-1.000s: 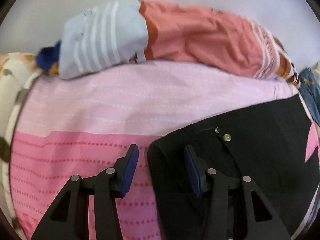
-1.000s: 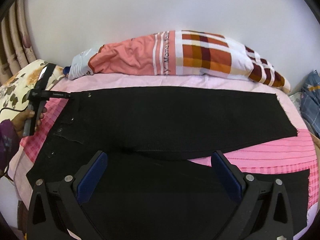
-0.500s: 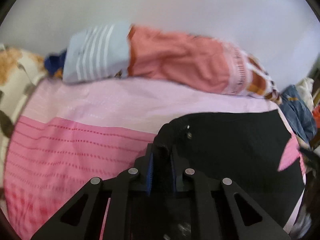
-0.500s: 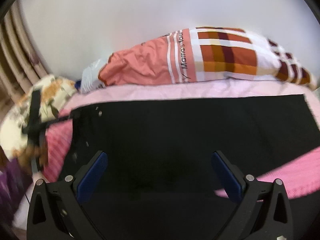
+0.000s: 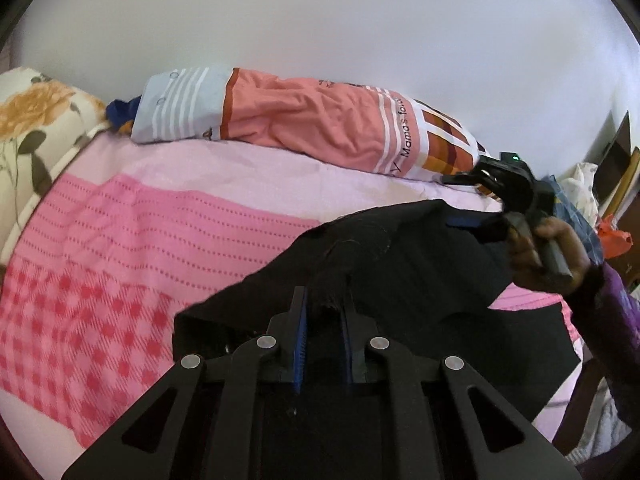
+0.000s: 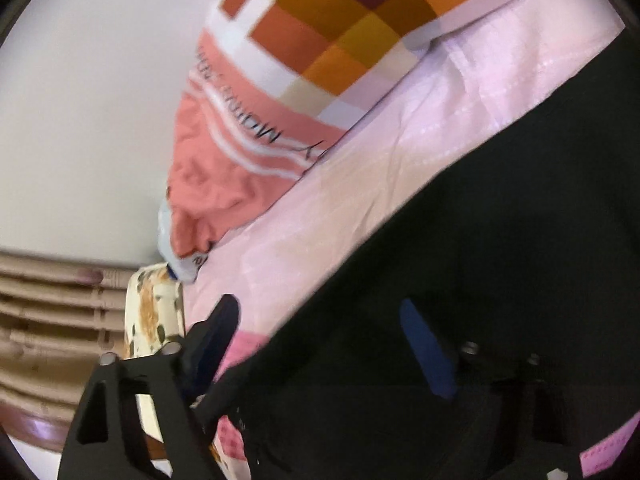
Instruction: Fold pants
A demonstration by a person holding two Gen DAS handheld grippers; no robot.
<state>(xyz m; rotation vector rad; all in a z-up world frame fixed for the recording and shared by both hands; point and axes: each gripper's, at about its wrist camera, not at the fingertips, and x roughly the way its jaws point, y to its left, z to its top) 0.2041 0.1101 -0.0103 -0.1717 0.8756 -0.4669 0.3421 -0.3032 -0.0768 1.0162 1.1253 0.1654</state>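
Observation:
The black pants (image 5: 400, 264) lie on a pink bed, partly lifted. My left gripper (image 5: 323, 312) is shut on a bunched edge of the pants and holds it above the sheet. In the left wrist view my right gripper (image 5: 476, 222) reaches in from the right, hand-held, at the far edge of the raised cloth. In the right wrist view the right gripper (image 6: 320, 332) is tilted and open, its blue pads (image 6: 424, 344) astride the edge of the pants (image 6: 500, 240).
A long salmon and checked pillow (image 5: 304, 124) lies against the white wall at the back. The pink patterned bedsheet (image 5: 120, 248) covers the bed. A floral cushion (image 5: 28, 128) sits far left. Clothes and furniture (image 5: 592, 200) crowd the right side.
The left gripper closed on the pants' edge and lifted it toward the right. The right gripper tilted over and moved up to the pants' far edge, its jaws narrower than before.

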